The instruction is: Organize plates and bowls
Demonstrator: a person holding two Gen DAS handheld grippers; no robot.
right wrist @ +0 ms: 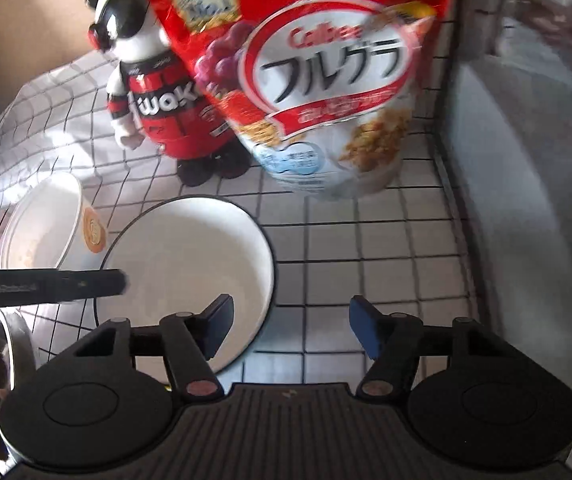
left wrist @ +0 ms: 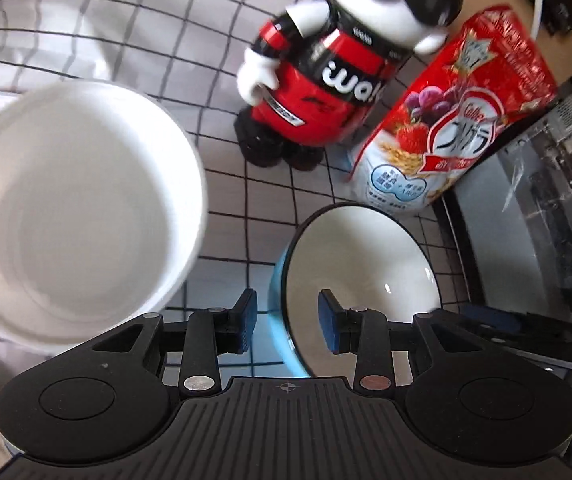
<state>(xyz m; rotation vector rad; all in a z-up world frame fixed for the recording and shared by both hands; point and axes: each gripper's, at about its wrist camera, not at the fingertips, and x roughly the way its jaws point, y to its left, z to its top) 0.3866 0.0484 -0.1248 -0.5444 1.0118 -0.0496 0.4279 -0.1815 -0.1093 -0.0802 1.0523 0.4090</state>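
Your left gripper stood part open with the rim of the blue-sided bowl running between its blue pads, though neither pad could be seen pressing on it, so no grip showed. That bowl, white inside with a dark rim, sat on the checked tablecloth just in front of the red Calbee cereal bag. To its left, a white bowl filled much of your left wrist view, blurred and close to the camera; whether it rested on the cloth or on something below could not be told.

Your right gripper was open and held nothing: its left pad lay over the near edge of the blue-sided bowl, its right pad over bare cloth. From that side, the white bowl carried an orange round mark on its outer wall and stood just beside the blue-sided one. A panda figure bottle in a red suit stood upright behind both bowls, touching the cereal bag.
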